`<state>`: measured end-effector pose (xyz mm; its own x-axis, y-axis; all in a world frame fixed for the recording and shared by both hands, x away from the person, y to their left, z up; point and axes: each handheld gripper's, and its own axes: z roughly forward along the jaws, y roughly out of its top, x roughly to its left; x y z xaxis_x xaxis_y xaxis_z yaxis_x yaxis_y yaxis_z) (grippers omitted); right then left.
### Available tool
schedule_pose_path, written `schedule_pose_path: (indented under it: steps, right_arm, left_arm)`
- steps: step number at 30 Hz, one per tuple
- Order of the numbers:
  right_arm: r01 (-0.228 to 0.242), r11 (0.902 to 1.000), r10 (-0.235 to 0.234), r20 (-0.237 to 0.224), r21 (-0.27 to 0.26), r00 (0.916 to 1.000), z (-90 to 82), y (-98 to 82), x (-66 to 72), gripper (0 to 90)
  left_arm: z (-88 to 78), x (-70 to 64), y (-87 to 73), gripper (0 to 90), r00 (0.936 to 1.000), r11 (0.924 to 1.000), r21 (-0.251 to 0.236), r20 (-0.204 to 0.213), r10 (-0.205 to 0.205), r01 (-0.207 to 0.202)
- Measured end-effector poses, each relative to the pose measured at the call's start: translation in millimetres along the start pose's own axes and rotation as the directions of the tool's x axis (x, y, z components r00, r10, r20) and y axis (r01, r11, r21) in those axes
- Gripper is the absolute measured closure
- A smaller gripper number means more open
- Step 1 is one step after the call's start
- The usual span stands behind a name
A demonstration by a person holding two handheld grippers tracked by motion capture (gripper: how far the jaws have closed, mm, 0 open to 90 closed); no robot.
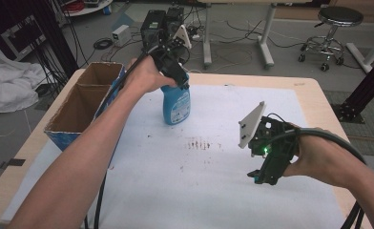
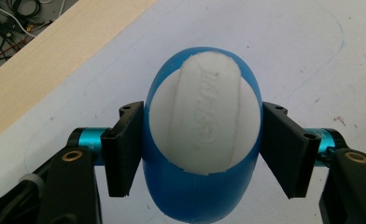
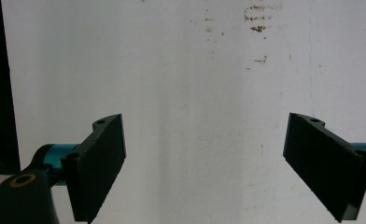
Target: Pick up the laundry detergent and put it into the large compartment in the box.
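- Left hand-held gripper [image 2: 202, 154]: jaws set either side of the blue bottle [image 2: 200, 140], both pads pressed against its flanks. Grip is on the upper body, seen from above in the left gripper view; the bottle's white top faces the camera.
- In the high view the left hand-held gripper [image 1: 179, 78] comes down on the bottle [image 1: 176, 106] from above, with the person's left hand [image 1: 144, 75] behind it.
- Bottle stands upright on the white sheet [image 1: 213, 191], toward the far-left part of the worktop [image 1: 314, 93], its label facing the camera.
- Right hand-held gripper [image 3: 204, 168]: jaws wide apart, nothing between them, only bare white sheet [image 3: 195, 93] below.
- In the high view the right hand-held gripper [image 1: 261, 176] sits low over the sheet at the near right, well apart from the bottle, held by the right hand [image 1: 318, 160].
- Brown specks [image 1: 199, 144] mark the sheet between bottle and right hand-held gripper.
- Open cardboard box [image 1: 87, 102] sits at the worktop's left edge, just beside the left forearm.
- Beyond the worktop: floor with cables, a stool [image 1: 335, 26].
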<state>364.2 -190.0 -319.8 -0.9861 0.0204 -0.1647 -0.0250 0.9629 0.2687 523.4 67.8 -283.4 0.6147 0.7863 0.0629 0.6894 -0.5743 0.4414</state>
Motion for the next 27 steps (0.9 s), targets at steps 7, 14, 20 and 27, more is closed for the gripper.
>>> schedule_pose_path:
  steps: [7,14,20,27]
  right_arm:
    - [-0.004,1.0,0.004,0.0,0.005,1.0,0.2,-0.4,0.2,12.2]
    - [0.003,1.0,-0.003,-0.001,0.006,1.0,0.3,0.0,-0.1,12.2]
    - [-0.002,1.0,0.002,0.001,0.008,1.0,0.1,-0.2,-0.3,12.2]
    - [0.0,1.0,-0.001,0.001,0.01,1.0,0.1,-1.3,-0.7,12.2]
  left_arm:
    - [0.0,0.4,0.6,37.0,1.0,1.0,0.008,0.0,0.004,-0.004]
    - [-0.4,-0.3,2.5,37.8,0.9998,0.9996,0.023,-0.004,0.017,-0.017]
    - [-0.3,-0.2,3.4,38.1,0.9999,0.9995,0.027,-0.001,0.016,-0.016]
    - [-1.1,-0.5,3.9,38.1,0.9997,0.9989,0.038,0.003,0.026,-0.026]
